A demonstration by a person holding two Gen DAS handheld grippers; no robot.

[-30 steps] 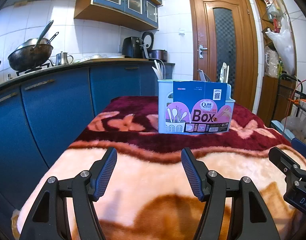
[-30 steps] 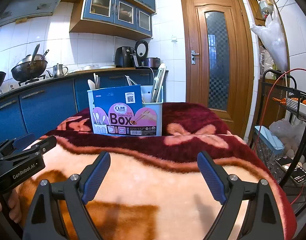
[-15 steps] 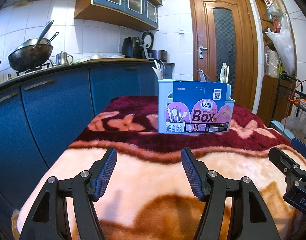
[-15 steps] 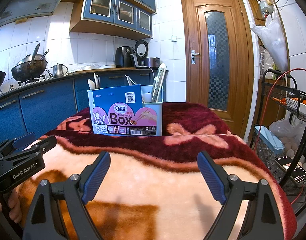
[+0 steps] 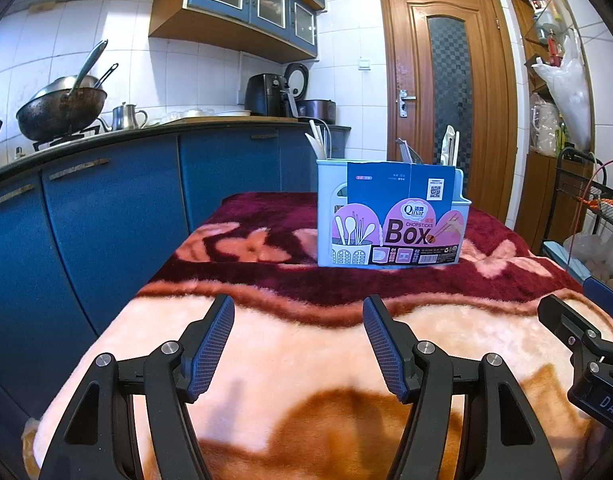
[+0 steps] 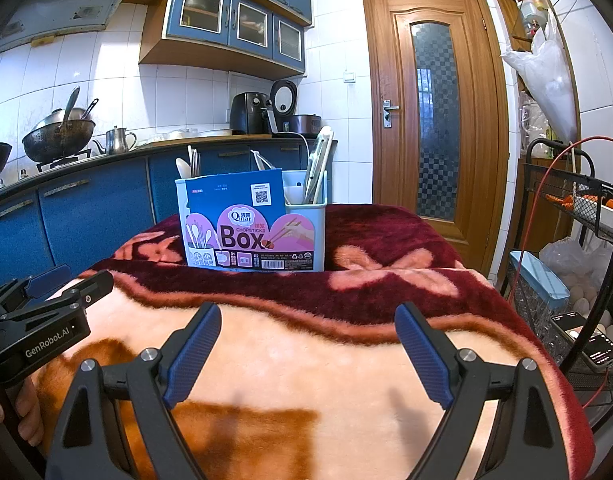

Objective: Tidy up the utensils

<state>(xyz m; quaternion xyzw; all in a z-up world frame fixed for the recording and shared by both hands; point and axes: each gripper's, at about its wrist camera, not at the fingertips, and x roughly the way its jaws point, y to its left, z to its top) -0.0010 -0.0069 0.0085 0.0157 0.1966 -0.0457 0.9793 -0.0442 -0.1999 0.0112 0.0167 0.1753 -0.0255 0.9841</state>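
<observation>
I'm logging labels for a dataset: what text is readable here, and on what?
"Qinar", "CHOPSTICKS", "Box": card sleeve on the utensil caddy.
"GenRobot.AI": left hand-held gripper.
"DAS", cut off: right hand-held gripper.
QR code, barcode, small print on the sleeve: too small.

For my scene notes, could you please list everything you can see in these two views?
utensil box: one, pale blue, blue-pink label, far on blanket.
utensils: several, whitish, upright in box.
blanket: one, maroon and peach, covers table.
wok: one, dark, on stove, left.
kettle: one, steel, on counter.
air fryer: one, black, on counter.
door: one, brown wood, behind.
wire rack: one, black, right.
left gripper: open, empty.
right gripper: open, empty.
</observation>
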